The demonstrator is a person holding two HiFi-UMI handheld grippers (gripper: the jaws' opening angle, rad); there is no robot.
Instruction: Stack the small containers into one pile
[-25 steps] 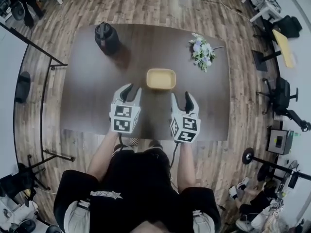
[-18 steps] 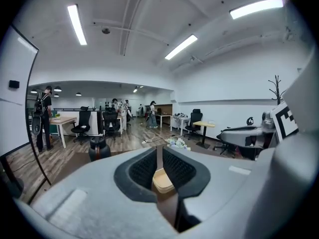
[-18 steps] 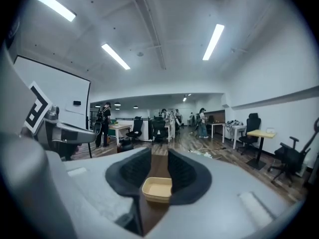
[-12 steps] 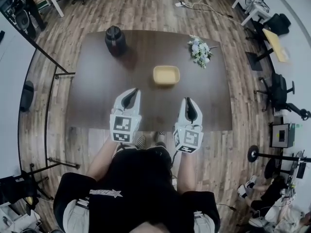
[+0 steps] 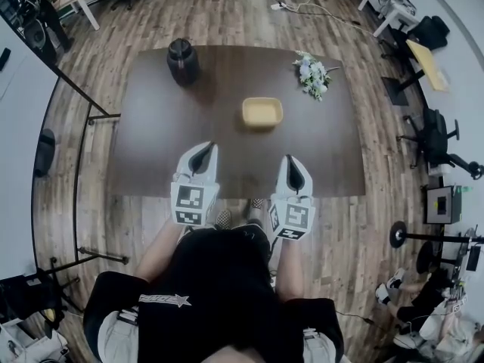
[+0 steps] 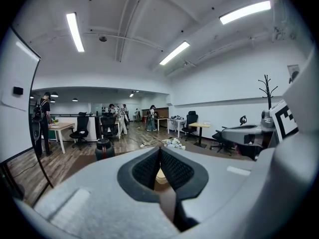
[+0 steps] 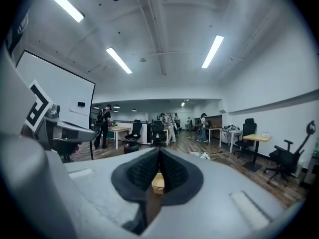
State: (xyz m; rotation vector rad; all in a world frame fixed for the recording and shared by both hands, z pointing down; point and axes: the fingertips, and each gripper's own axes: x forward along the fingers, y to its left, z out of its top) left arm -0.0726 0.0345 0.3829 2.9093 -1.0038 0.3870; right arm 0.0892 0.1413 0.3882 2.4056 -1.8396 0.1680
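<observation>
Head view: the left claw [image 5: 205,148] and right claw [image 5: 292,159], lower centre, hover at the bench's [image 5: 151,150] lower edge, jaws together and empty. The containers [image 5: 262,113], a yellow round-cornered rectangular pile, stand above and between them, well apart.

Left gripper view: the left claw [image 6: 160,156] is closed on nothing; the containers [image 6: 159,175] show pale yellow in the notch beneath the pads.

Right gripper view: the right claw [image 7: 159,158] has just closed, empty; the containers [image 7: 158,182] show layered rims in its notch.
</observation>
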